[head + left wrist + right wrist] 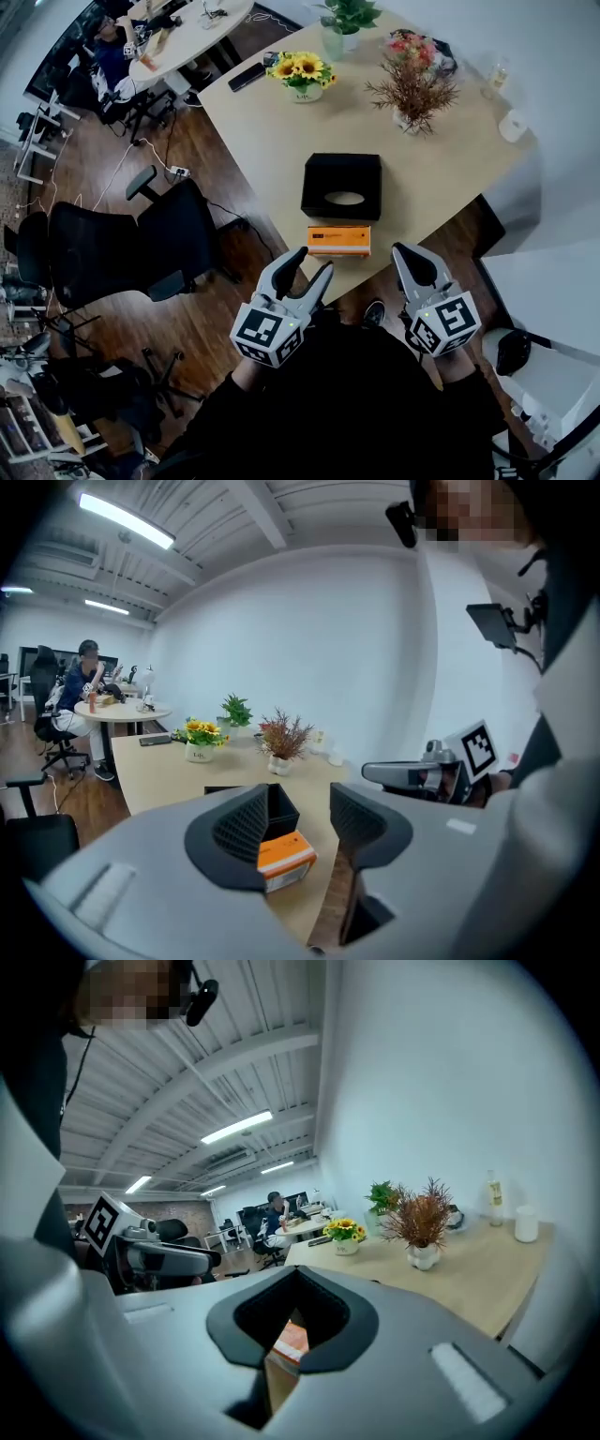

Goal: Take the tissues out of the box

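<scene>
A black tissue box (341, 186) with an oval slot on top sits on the wooden table (441, 178); no tissue sticks out of the slot. A small orange box (338, 240) lies just in front of it at the table's near edge. My left gripper (312, 261) hovers short of the table edge, left of the orange box, jaws open and empty. Along those jaws the orange box (286, 858) and the black tissue box (281, 810) show ahead. My right gripper (412, 255) hangs at the edge to the right of the orange box, jaws shut on nothing.
At the table's far end stand a sunflower pot (302, 75), a dried-flower vase (412, 94) and a green plant (345, 23); a dark phone (246, 76) lies near the flowers. Black office chairs (122, 248) stand on the floor to the left. A person sits at a far round table (187, 33).
</scene>
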Available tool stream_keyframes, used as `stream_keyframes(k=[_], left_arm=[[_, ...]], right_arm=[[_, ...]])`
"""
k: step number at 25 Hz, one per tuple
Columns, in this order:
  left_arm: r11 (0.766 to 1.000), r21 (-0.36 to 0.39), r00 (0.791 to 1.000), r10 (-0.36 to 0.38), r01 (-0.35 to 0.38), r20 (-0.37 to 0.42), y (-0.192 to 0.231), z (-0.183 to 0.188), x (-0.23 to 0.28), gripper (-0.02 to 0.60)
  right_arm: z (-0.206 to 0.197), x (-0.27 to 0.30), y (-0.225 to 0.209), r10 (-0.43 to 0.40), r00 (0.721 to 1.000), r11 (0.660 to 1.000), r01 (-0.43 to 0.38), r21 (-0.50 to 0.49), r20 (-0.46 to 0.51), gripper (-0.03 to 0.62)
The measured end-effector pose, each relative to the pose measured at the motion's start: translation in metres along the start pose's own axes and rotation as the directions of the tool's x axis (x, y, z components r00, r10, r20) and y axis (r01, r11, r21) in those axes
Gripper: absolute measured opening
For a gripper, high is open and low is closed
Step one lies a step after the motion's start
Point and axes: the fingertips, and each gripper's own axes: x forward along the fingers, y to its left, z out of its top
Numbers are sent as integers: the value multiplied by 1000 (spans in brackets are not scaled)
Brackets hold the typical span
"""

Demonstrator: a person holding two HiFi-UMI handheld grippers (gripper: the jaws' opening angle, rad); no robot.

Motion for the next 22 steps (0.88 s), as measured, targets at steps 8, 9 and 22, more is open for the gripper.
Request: stream_keyframes(k=[8, 9, 22], left_arm=[[995, -18, 995, 97, -96, 36, 3, -14, -33, 0], [996, -15, 995, 90, -90, 38, 4, -16, -36, 0], [999, 42, 997, -28, 25, 69, 30, -11, -53, 0]], right_arm=[[-23, -5, 16, 40, 999, 999, -40, -9, 0, 0], [-21, -5, 17, 30, 1000, 999, -29, -21, 7, 0], [-2, 2, 50, -70, 997, 986, 73, -149, 22, 0]])
